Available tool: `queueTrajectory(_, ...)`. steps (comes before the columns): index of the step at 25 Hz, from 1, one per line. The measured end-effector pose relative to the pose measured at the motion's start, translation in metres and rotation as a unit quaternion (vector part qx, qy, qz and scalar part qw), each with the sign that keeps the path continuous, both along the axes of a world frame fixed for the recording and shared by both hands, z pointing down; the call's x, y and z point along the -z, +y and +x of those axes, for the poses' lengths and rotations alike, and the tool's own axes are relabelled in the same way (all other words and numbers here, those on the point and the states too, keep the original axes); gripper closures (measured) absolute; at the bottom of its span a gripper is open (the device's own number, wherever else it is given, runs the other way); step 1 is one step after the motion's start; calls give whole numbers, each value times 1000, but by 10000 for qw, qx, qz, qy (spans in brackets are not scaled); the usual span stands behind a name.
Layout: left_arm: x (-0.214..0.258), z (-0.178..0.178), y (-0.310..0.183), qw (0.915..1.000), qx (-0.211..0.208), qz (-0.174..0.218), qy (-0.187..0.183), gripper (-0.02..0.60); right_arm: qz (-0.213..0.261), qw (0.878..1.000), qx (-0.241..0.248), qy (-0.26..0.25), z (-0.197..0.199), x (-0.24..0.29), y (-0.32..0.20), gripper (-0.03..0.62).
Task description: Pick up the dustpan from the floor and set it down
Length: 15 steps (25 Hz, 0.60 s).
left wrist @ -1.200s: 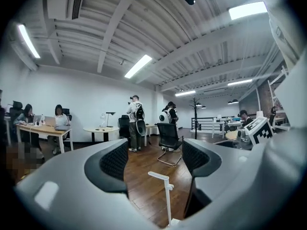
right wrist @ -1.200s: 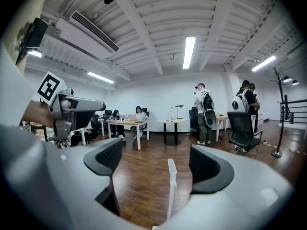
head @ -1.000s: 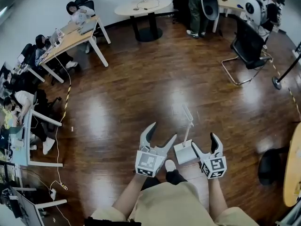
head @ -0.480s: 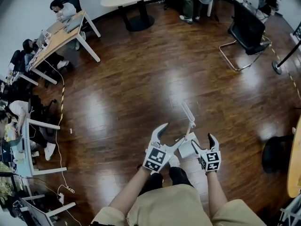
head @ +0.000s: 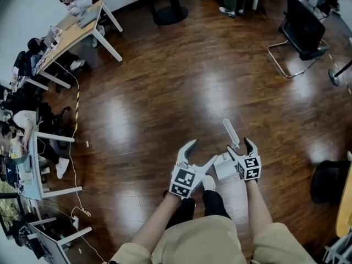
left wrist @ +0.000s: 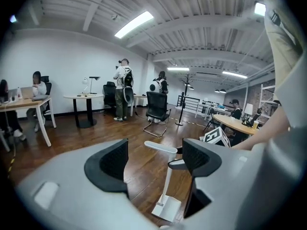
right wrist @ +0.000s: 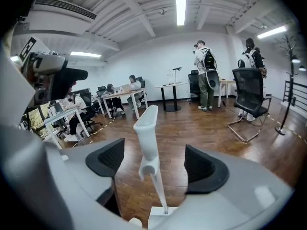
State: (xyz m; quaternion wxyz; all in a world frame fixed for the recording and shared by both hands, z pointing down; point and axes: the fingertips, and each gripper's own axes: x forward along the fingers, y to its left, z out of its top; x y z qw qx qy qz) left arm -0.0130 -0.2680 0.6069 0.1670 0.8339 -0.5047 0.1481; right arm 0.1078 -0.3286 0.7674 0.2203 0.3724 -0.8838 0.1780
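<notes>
Grasp step: left gripper [left wrist: 156, 159] spread and empty; right gripper [right wrist: 154, 164], spread but just closing, straddles the dustpan handle [right wrist: 147, 128] at twelve o'clock, so pinch it next.

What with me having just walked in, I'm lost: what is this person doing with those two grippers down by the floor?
A person holds a gripper in each hand over a white dustpan standing on the wooden floor by their feet. The right gripper has the dustpan's upright handle lined up between its open jaws, which have just been closing a little; the pads are not on it yet. The left gripper is open and empty beside it. The dustpan is not lifted yet.
</notes>
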Motion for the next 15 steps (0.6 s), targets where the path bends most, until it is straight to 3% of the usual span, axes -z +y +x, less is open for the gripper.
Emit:
queueTrajectory(4, 1, -18, -1, 9997, 245, 20, 49, 235, 80, 9996, 235, 97, -20, -7, -15, 265)
queueTrajectory(8, 4, -25, 8, 9995, 314, 67, 48, 233, 73, 9991, 317, 278, -31, -8, -12, 477)
queueTrajectory(15, 31, -47, 23, 9977, 530, 342, 264, 233, 63, 9977, 352, 579, -41, 10, 13, 484)
